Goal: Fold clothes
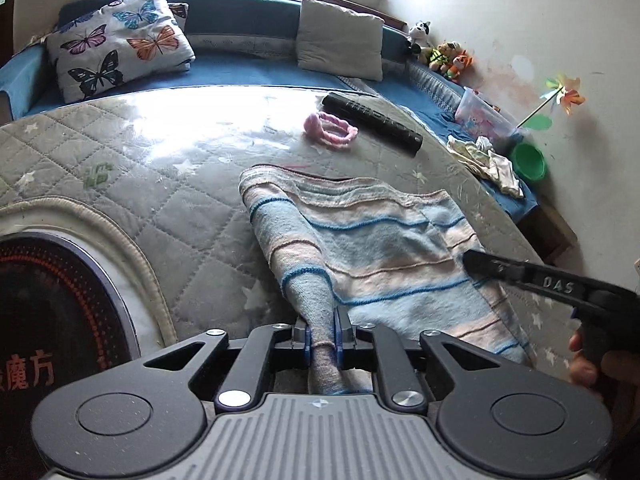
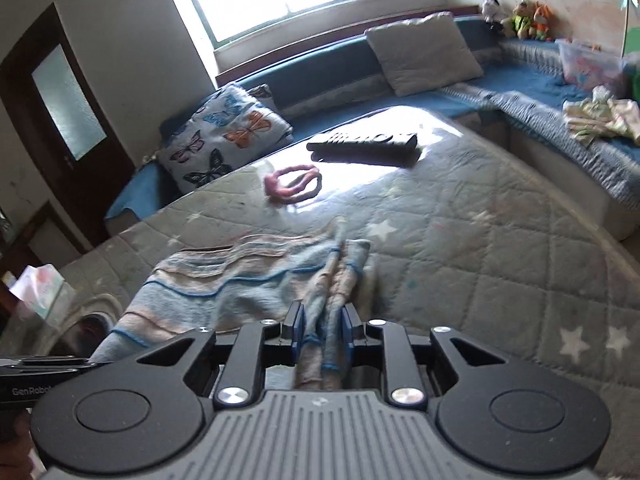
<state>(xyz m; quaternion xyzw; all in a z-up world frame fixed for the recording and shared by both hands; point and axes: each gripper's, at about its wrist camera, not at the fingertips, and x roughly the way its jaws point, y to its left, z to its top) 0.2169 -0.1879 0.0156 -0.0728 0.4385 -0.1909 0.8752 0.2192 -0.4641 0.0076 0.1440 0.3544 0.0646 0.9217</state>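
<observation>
Left tool [image 1: 322, 330] and right tool [image 2: 322, 330] both clamped tight on cloth.

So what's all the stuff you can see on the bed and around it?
striped cloth: one, blue, pink and cream, on the mattress, held at two spots
mattress: one, grey quilted with stars
pink band: one, beyond the cloth
black bar: one, past the pink band
butterfly pillow: one, white with butterflies, on the blue bench
plain pillow: one, grey, on the bench
soft toys: several, in the corner
pinwheel: one, many colours, by the wall
green bowl: one
left gripper: shut on cloth
right gripper: shut on cloth
</observation>
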